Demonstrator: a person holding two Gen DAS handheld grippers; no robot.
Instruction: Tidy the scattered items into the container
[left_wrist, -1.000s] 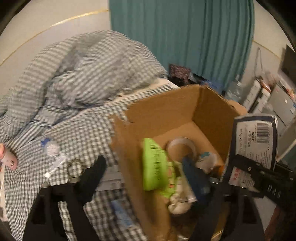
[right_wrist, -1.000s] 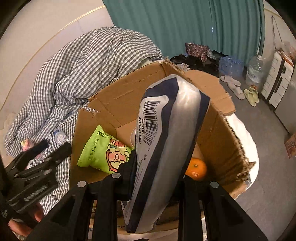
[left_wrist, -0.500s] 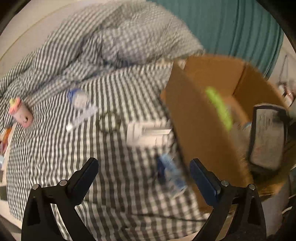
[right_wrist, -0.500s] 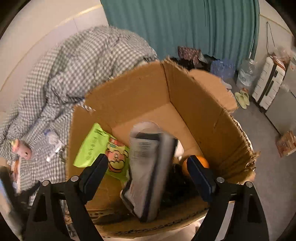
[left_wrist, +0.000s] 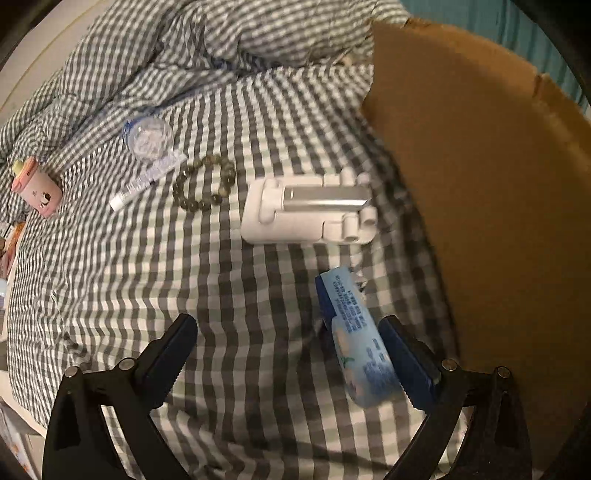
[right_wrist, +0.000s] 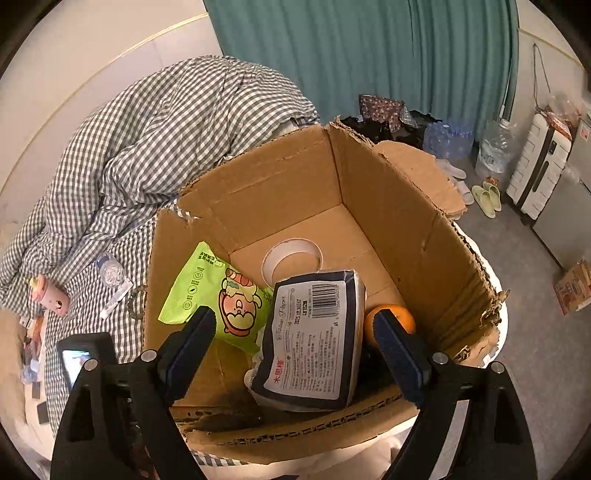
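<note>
My left gripper (left_wrist: 291, 354) is open above the checked bedcover, with a blue tissue pack (left_wrist: 356, 341) lying against its right finger. A white folding stand (left_wrist: 308, 208), a bead bracelet (left_wrist: 204, 182), a small tube (left_wrist: 147, 181), a clear round pot (left_wrist: 147, 137) and a pink bottle (left_wrist: 35, 184) lie farther off. The cardboard box (left_wrist: 480, 192) stands at the right. My right gripper (right_wrist: 295, 347) is open over the box (right_wrist: 280, 192); a dark tissue pack (right_wrist: 314, 343) lies inside below it, with a green snack bag (right_wrist: 218, 291), tape roll (right_wrist: 291, 258) and orange (right_wrist: 391, 317).
A crumpled checked duvet (right_wrist: 166, 125) is heaped at the back of the bed. Beyond the box are a teal curtain (right_wrist: 369, 51), water bottles (right_wrist: 491, 147), slippers (right_wrist: 487, 195) and a white suitcase (right_wrist: 535, 173) on the floor.
My right gripper opened and the dark tissue pack dropped into the box. My left gripper swung left and down from the box to the items on the bedcover.
</note>
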